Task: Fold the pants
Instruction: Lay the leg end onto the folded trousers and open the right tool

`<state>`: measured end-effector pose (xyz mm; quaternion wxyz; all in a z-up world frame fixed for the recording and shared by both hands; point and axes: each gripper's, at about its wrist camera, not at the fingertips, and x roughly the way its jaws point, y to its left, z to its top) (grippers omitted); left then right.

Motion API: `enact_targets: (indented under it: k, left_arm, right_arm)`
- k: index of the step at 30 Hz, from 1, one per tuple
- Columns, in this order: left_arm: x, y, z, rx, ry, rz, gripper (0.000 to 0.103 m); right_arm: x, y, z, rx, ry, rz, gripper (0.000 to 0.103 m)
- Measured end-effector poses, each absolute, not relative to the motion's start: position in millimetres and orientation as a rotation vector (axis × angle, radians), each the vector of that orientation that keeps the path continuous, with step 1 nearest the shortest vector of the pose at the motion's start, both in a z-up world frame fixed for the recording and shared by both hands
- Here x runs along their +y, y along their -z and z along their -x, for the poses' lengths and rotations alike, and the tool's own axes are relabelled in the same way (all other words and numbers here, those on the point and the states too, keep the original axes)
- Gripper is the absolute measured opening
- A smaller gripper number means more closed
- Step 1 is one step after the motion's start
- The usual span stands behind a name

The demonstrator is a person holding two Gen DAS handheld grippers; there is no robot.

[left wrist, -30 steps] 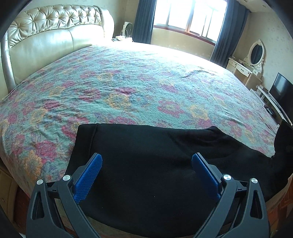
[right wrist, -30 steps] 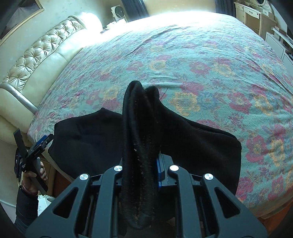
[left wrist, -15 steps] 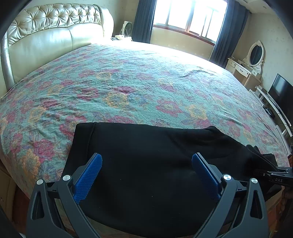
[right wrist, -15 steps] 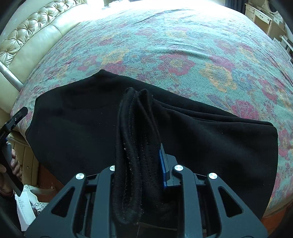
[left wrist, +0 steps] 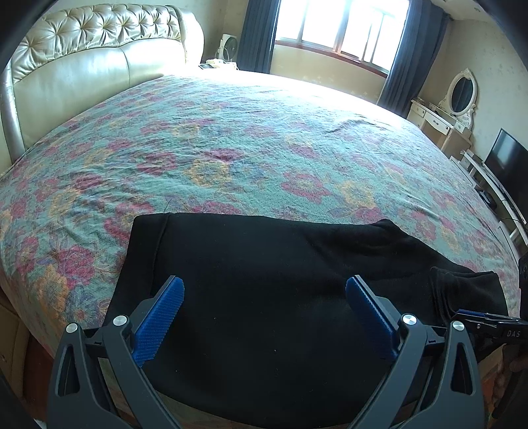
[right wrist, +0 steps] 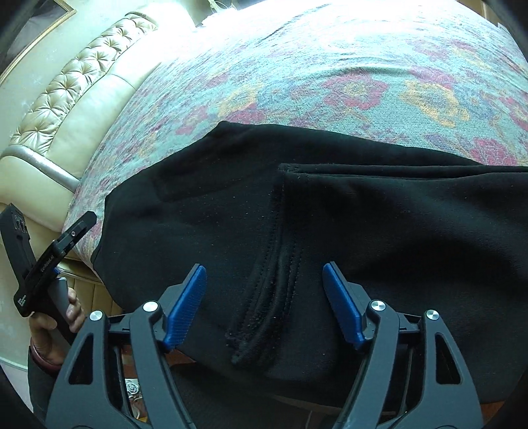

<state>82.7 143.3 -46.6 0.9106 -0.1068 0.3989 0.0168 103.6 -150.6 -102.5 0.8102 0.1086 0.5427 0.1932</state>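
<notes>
Black pants (left wrist: 264, 280) lie folded along the near edge of the bed, also shown in the right wrist view (right wrist: 330, 214). A hemmed end (right wrist: 274, 264) lies flat on top of the lower layer. My left gripper (left wrist: 264, 297) is open and empty just above the pants' left part. My right gripper (right wrist: 264, 283) is open, its blue pads on either side of the hemmed end, holding nothing. The right gripper's tip (left wrist: 485, 321) shows at the right in the left wrist view. The left gripper (right wrist: 49, 257) shows held at the left in the right wrist view.
The bed has a floral cover (left wrist: 247, 148) and a tufted cream headboard (left wrist: 82, 66) at the left. A window with dark curtains (left wrist: 330, 29) is at the far side. A vanity (left wrist: 442, 115) and a TV (left wrist: 508, 165) stand at the right.
My right gripper lowered the bunched end of the pants onto the layer below and opened, letting it go. The left gripper stayed open and barely moved.
</notes>
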Motion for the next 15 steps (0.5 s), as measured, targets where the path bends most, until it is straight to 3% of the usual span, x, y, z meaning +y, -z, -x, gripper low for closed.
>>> enact_targets:
  k: [15]
  left_arm:
    - [142,54,-83,0.838,-0.036,0.229,0.098]
  right_arm:
    - [-150,101,-74,1.104,-0.433,-0.259,0.08]
